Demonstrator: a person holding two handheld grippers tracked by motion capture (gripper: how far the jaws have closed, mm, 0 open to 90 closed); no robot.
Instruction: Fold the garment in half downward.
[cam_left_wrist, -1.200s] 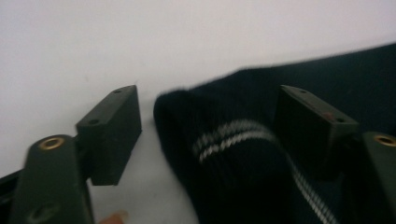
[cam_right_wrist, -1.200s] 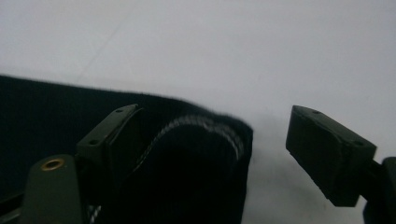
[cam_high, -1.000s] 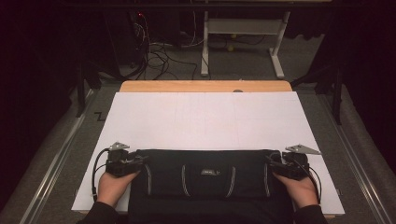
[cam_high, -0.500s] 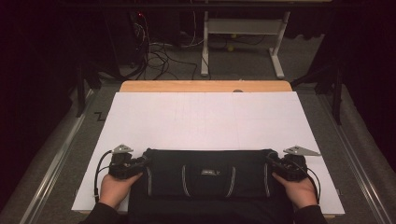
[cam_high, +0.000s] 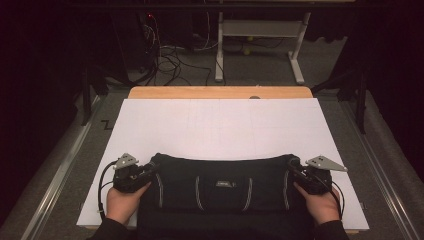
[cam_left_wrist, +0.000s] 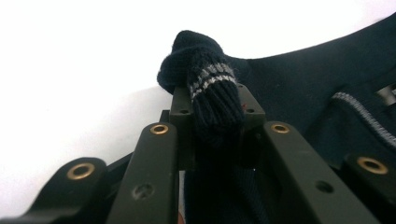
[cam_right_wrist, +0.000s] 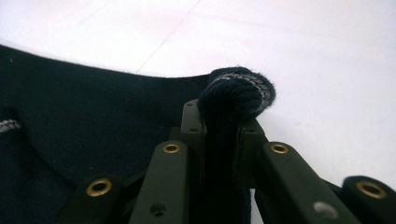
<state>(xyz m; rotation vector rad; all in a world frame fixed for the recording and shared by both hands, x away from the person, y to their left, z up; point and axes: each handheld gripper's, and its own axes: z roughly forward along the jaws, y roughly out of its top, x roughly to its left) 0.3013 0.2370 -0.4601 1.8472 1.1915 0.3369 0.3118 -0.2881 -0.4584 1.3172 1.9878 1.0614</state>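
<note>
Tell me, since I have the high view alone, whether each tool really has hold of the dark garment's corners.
Observer: Yes for the left tool. In the left gripper view its jaws, which have just been closing, pinch a bunched knit edge of the dark garment.
Operator: Describe that edge.
Observer: It is ribbed, with a thin grey stripe band across it, and it pokes out past the jaw tips.
Operator: Now check the right one.
Observer: The right tool is shut on a rolled fold of the same fabric, also grey-striped, which curls over its jaw tips.
Operator: Report what lies under that fold.
Observer: The white sheet lies just beyond the fold.
</note>
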